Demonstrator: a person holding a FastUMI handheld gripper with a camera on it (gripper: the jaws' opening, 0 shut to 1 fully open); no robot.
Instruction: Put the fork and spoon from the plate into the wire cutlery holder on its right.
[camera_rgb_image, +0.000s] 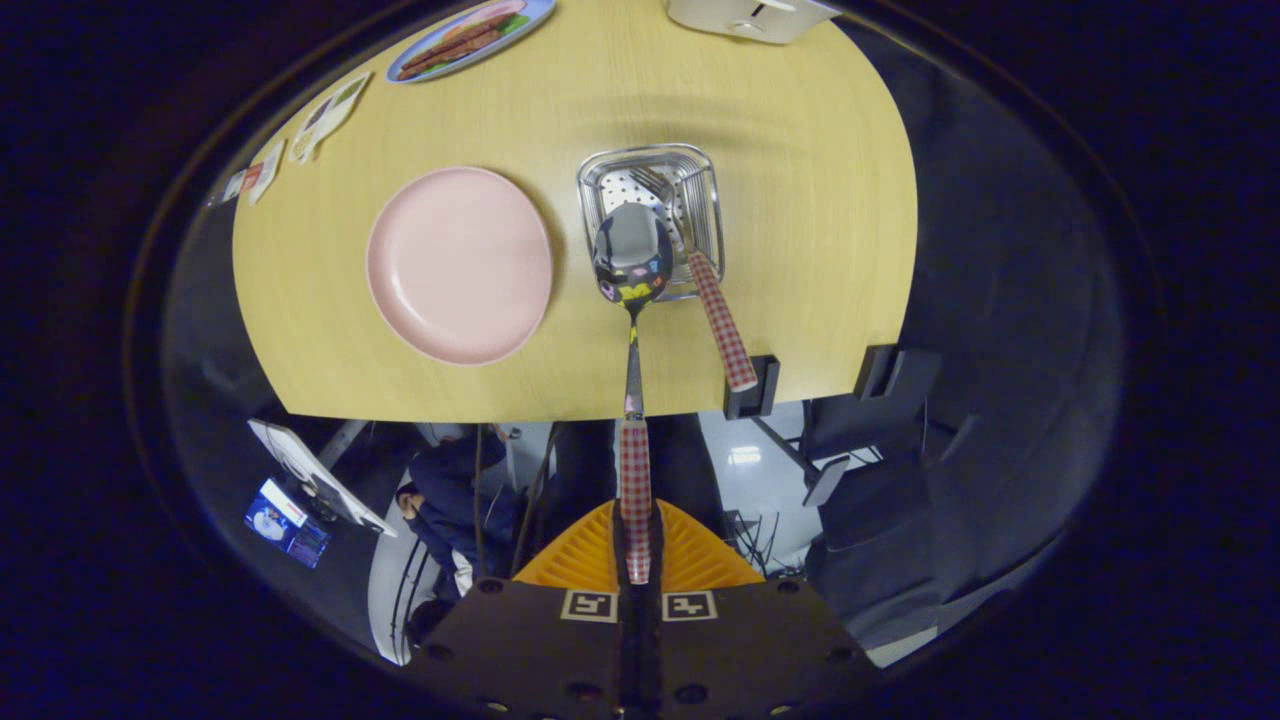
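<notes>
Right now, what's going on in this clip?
A handheld gripper is shut on the checked handle of the spoon, holding it above the wire cutlery holder with the bowl over the holder's opening. The fork already stands in the holder, tines down and handle leaning out. The pink plate to the holder's left is empty on the wooden table.

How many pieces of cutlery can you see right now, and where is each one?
2. The fork stands in the wire holder, its checked handle sticking out. The spoon is clamped by its handle in the gripper, bowl over the holder.
</notes>
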